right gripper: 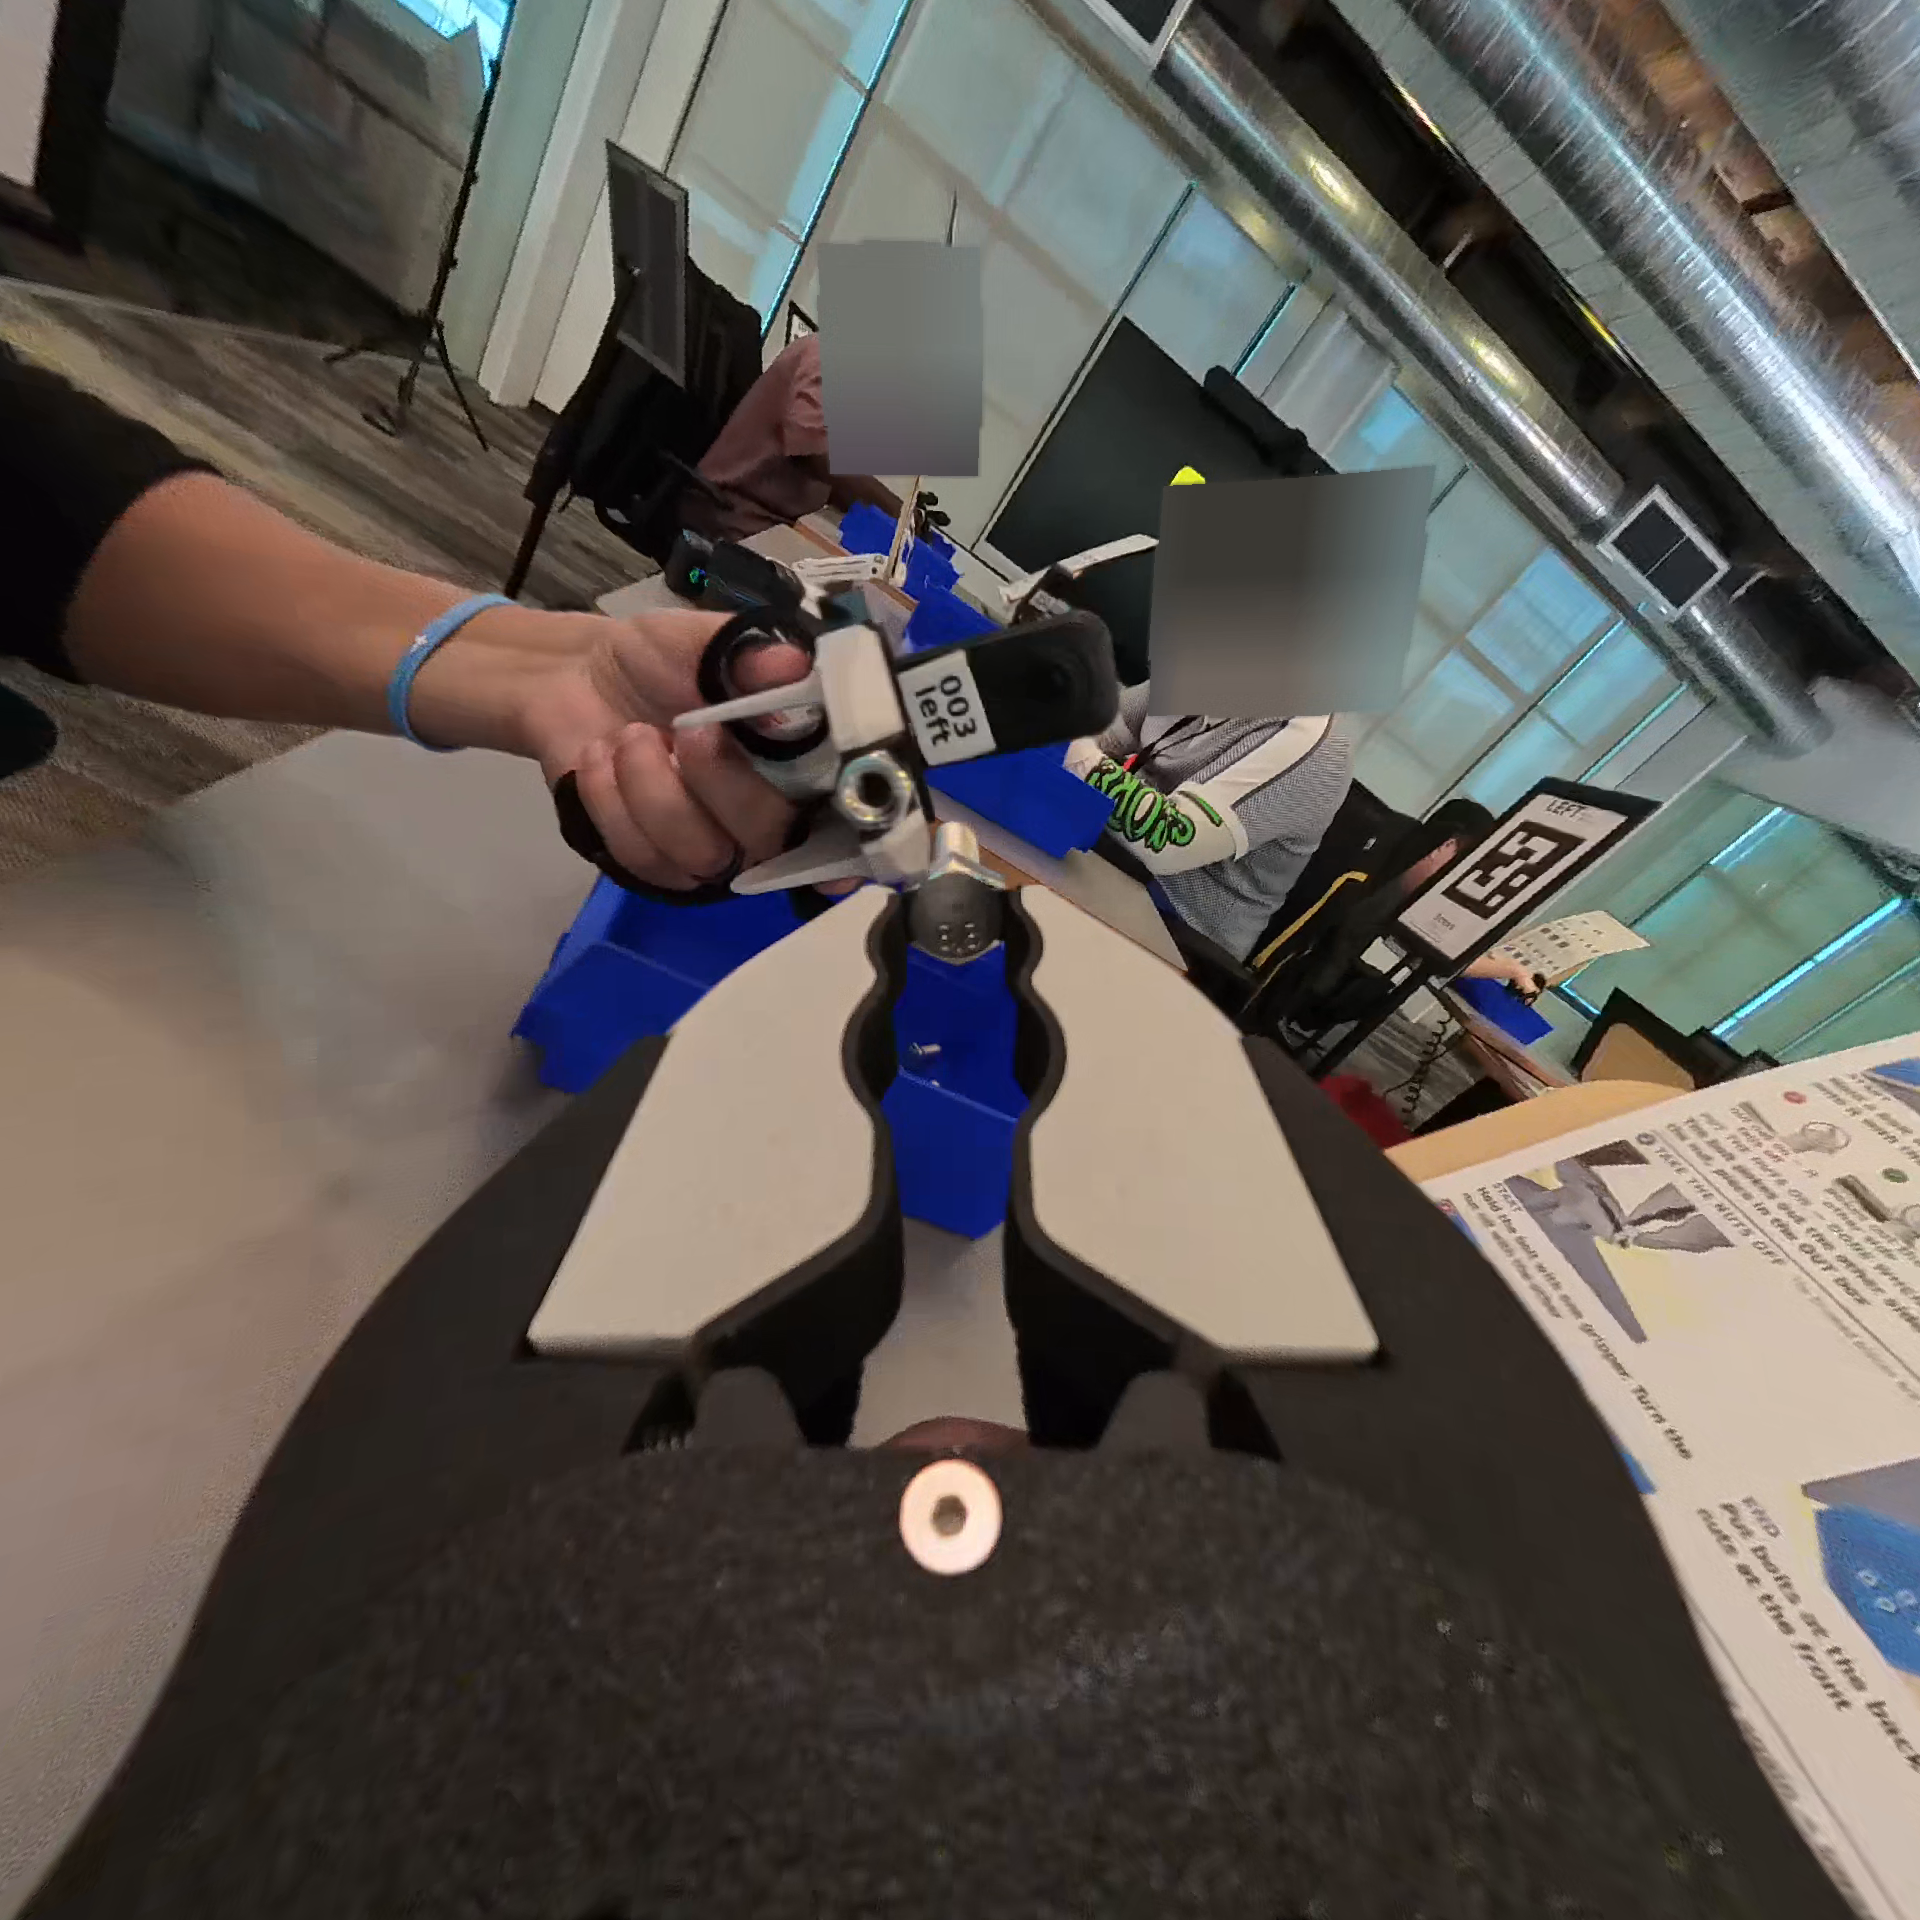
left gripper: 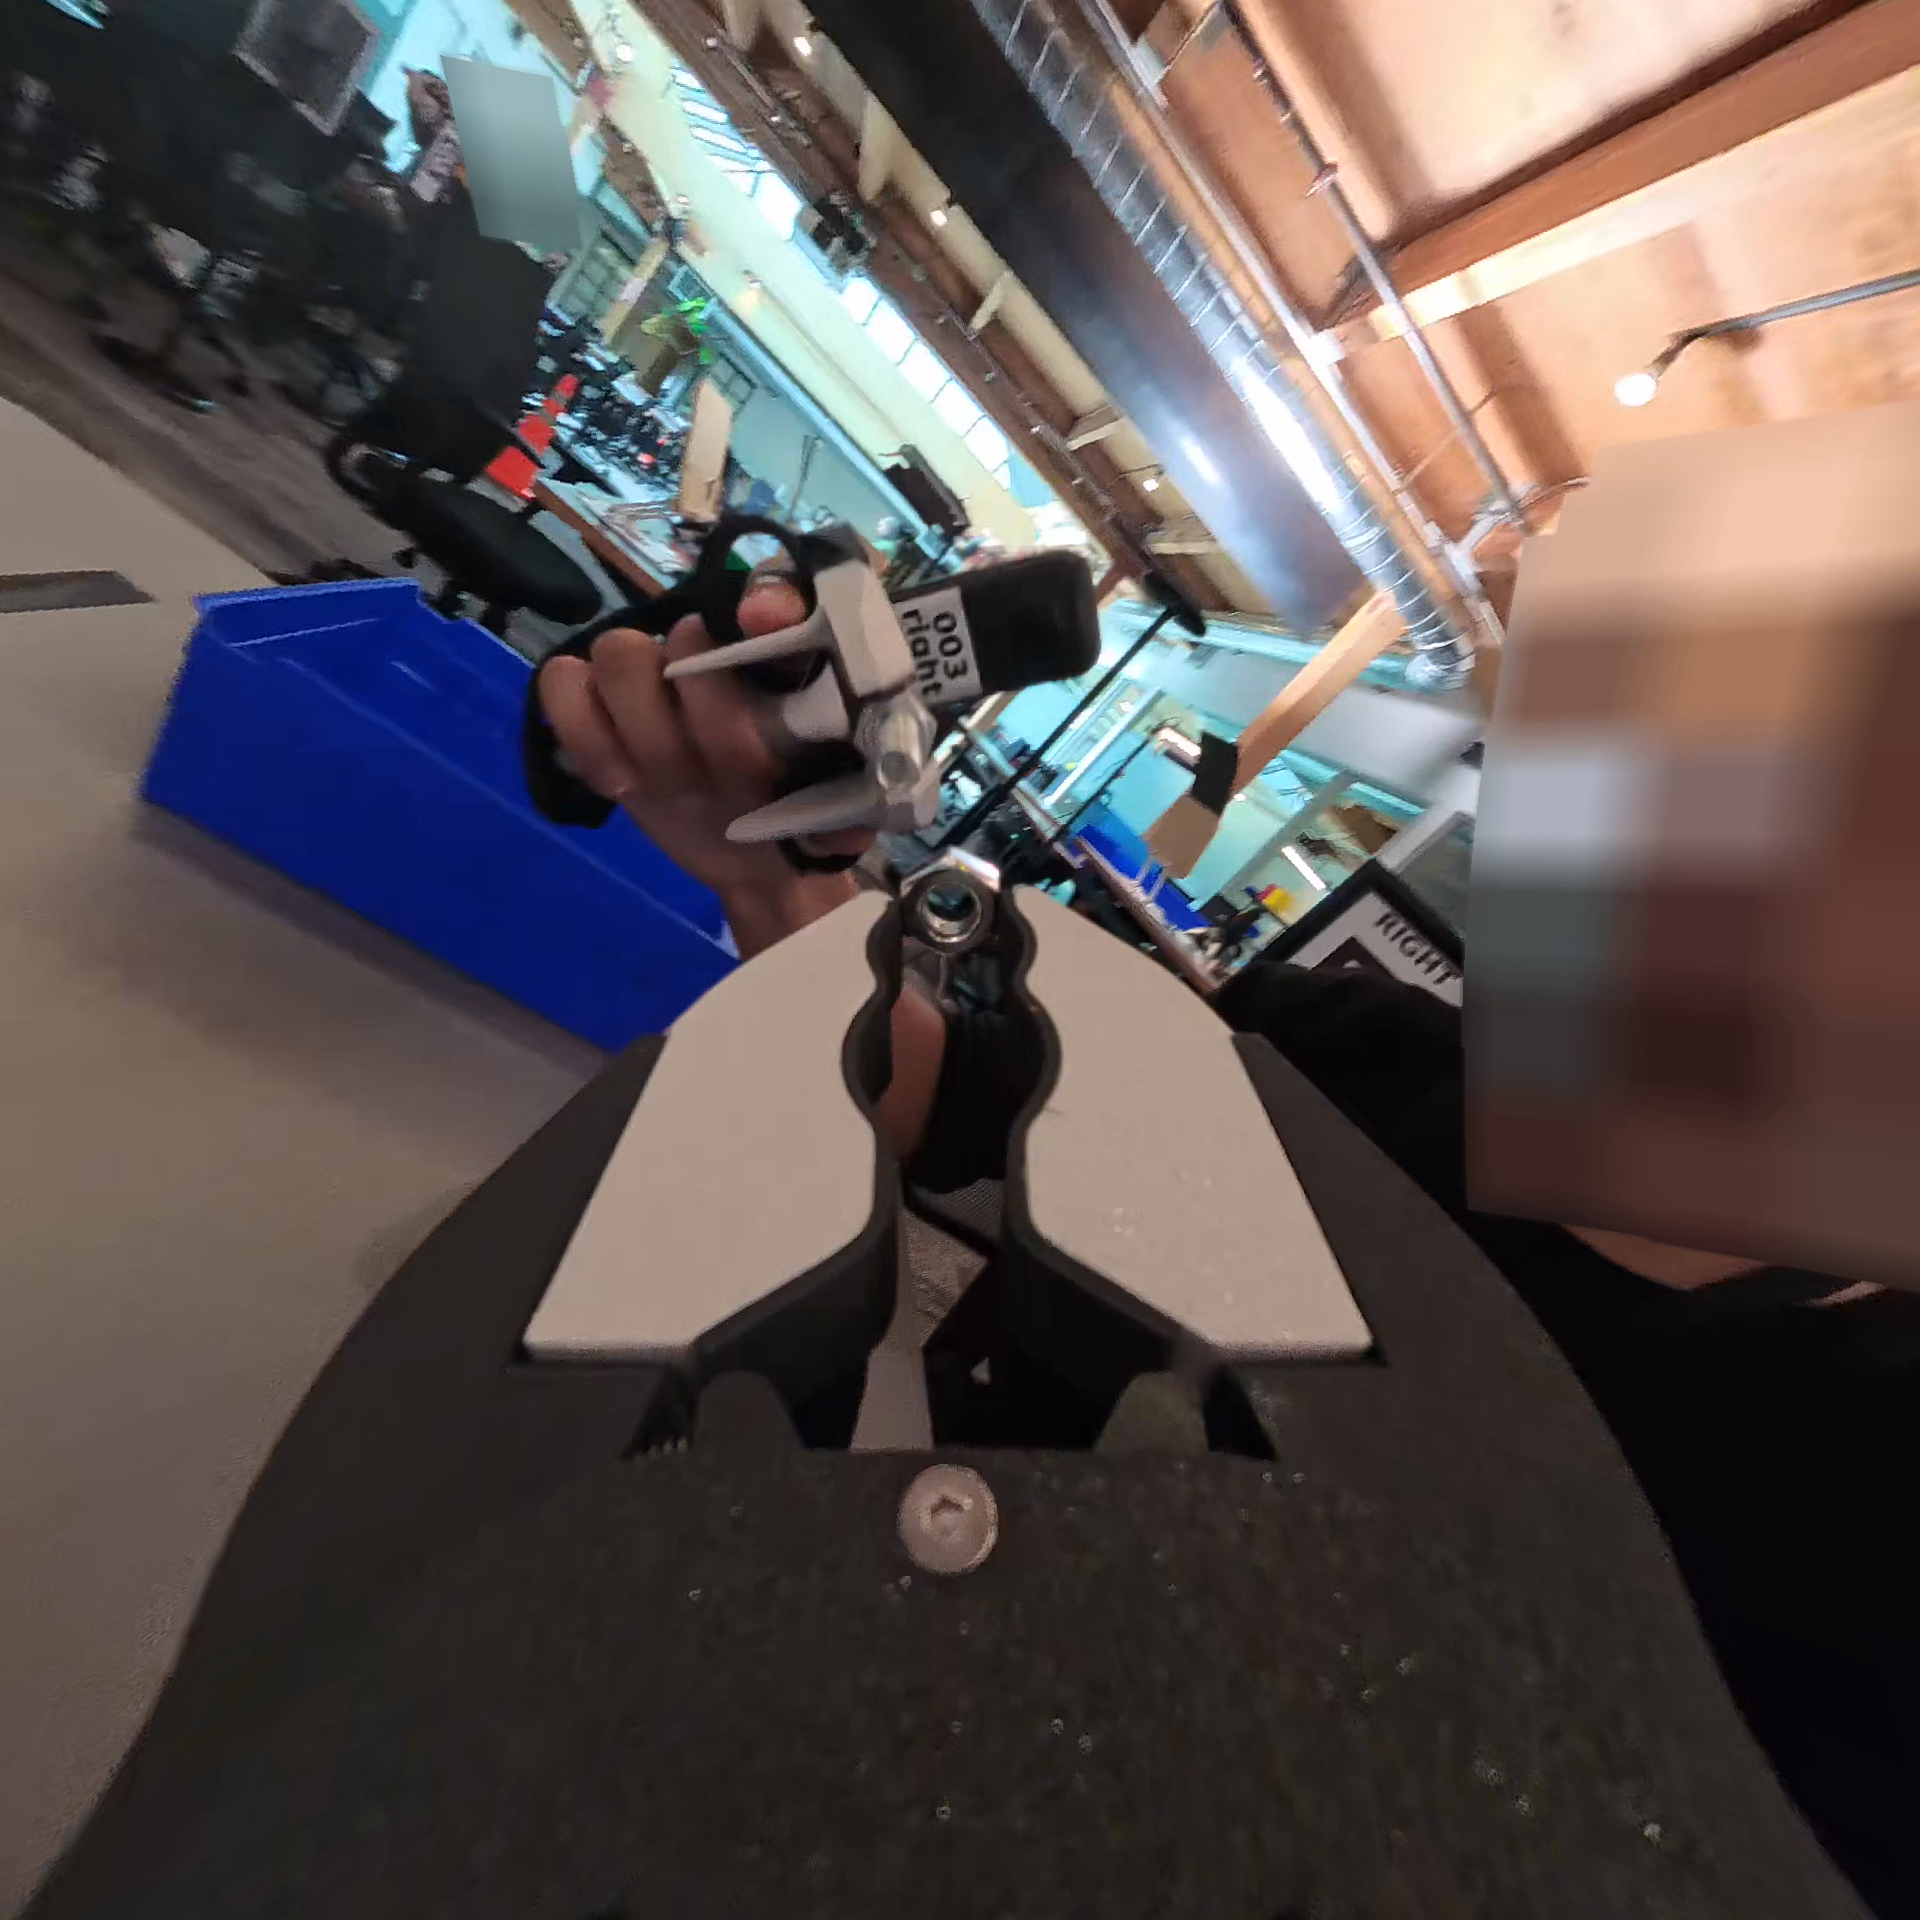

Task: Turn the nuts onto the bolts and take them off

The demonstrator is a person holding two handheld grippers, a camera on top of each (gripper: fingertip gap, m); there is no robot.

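My left gripper (left gripper: 948, 902) is shut on a silver hex nut (left gripper: 948, 916), whose hole faces the camera. My right gripper (right gripper: 951, 912) is shut on a silver bolt (right gripper: 953, 930). In the left wrist view the right gripper (left gripper: 891, 764) is held in a hand just above and left, gripping the bolt (left gripper: 900, 743). In the right wrist view the left gripper (right gripper: 871, 821) grips the nut (right gripper: 869, 798) just up and left of the bolt. Nut and bolt are close but apart, both held in the air above the table.
A blue bin (left gripper: 416, 790) stands on the grey table (left gripper: 156, 1195) below the grippers; it also shows in the right wrist view (right gripper: 644, 977). A printed instruction sheet (right gripper: 1714, 1351) lies at the right. Seated people and other tables are behind. Spacing between my two grippers at the tips: around 5 cm.
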